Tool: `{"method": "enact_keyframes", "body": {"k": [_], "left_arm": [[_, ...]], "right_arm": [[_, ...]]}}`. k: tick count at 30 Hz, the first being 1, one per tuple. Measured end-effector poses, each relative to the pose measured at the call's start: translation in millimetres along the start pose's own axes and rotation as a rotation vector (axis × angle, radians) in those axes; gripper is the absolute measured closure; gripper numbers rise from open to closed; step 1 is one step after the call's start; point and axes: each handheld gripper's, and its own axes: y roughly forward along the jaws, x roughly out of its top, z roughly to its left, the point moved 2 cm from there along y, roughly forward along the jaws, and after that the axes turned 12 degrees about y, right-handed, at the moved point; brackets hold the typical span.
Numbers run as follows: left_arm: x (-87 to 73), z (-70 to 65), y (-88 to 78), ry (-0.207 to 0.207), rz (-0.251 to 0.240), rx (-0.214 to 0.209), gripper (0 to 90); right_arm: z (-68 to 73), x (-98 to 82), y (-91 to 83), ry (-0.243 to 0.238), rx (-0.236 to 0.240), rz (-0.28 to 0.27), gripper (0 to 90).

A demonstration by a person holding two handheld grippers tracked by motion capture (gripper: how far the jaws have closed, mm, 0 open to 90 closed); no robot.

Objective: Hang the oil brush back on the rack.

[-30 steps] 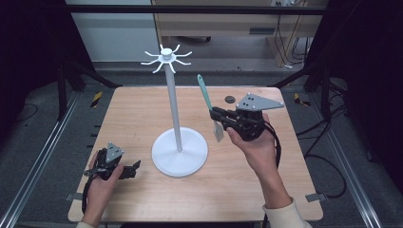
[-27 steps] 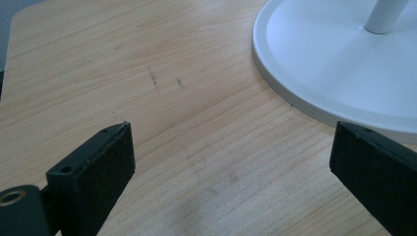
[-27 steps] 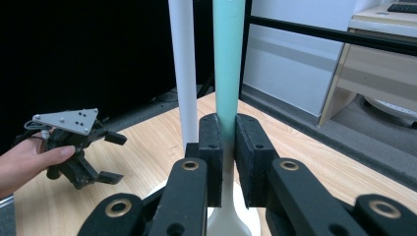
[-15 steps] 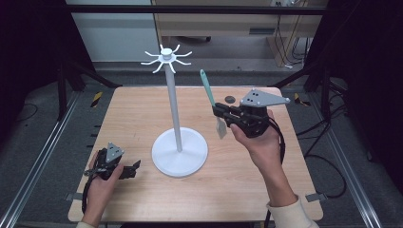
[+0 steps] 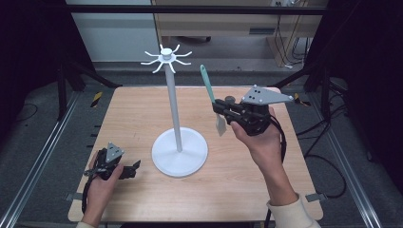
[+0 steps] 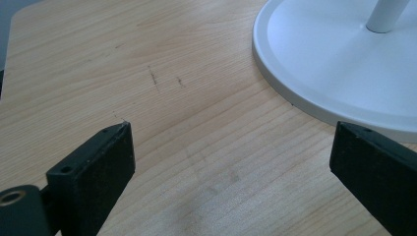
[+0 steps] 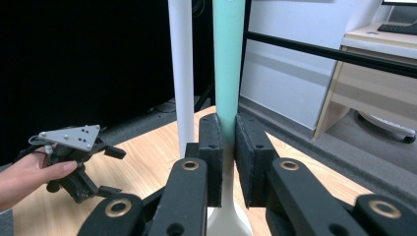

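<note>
Spatula (image 5: 209,92) (teal handle up, pale blade down) stands clamped in the right gripper (image 5: 221,109), lifted above the counter (image 5: 247,190) just right of the white stand's pole (image 5: 173,107). Left gripper (image 5: 134,167), jaws spread wide, rests at the near left beside the stand's base (image 6: 334,64).
</note>
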Motion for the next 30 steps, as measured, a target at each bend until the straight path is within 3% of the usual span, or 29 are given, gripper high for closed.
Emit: {"method": "enact_keyframes", "body": {"k": [8, 30], "left_arm": [[0.0, 0.0, -0.1, -0.001, -0.001, -0.001, 2.9], [0.0, -0.4, 0.2, 0.003, 0.002, -0.005, 2.9]], "right_arm": [[3.2, 6.5, -0.4, -0.017, 0.008, -0.008, 82.0], [9.1, 14.9, 12.4, -0.008, 0.058, 0.004, 82.0]]}}
